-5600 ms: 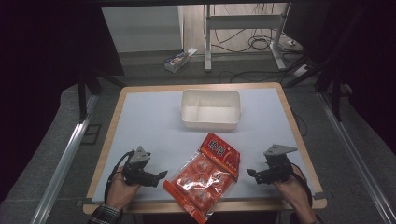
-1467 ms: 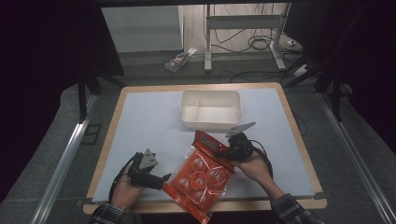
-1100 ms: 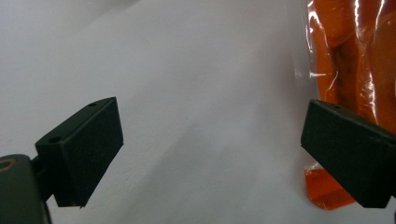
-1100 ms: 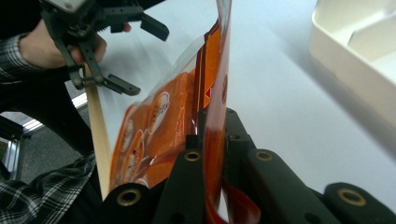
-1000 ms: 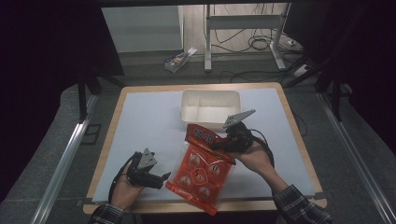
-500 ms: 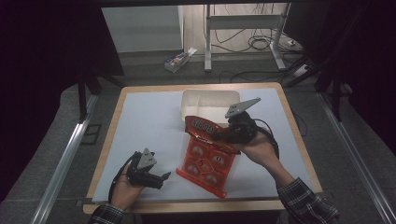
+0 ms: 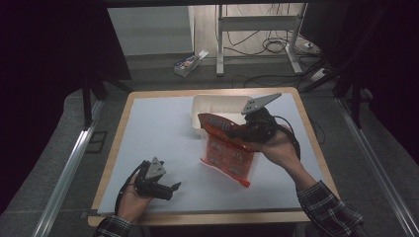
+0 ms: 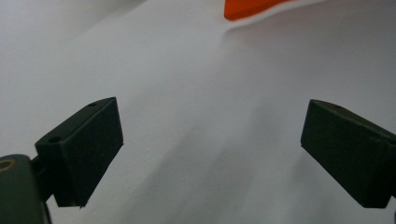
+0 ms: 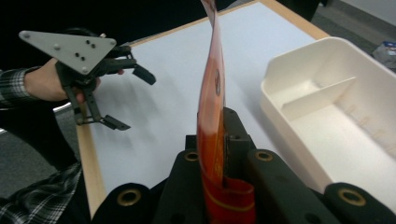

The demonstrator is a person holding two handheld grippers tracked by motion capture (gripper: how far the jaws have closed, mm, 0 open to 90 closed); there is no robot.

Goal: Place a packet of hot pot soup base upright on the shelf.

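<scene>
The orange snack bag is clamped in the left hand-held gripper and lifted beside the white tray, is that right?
Not quite: the right hand-held gripper holds the orange snack bag, as the right gripper view shows with its jaws shut on the bag's edge. The left hand-held gripper is open at the table's near edge. The bag is indeed lifted beside the white tray.

Lab or test rig: white-topped table (image 7: 163, 128) on metal frame, dark surrounds, loose cables (image 7: 276, 47) on floor.

Snack bag (image 7: 230, 153) print too small to read — its top (right gripper view) cut off.
</scene>
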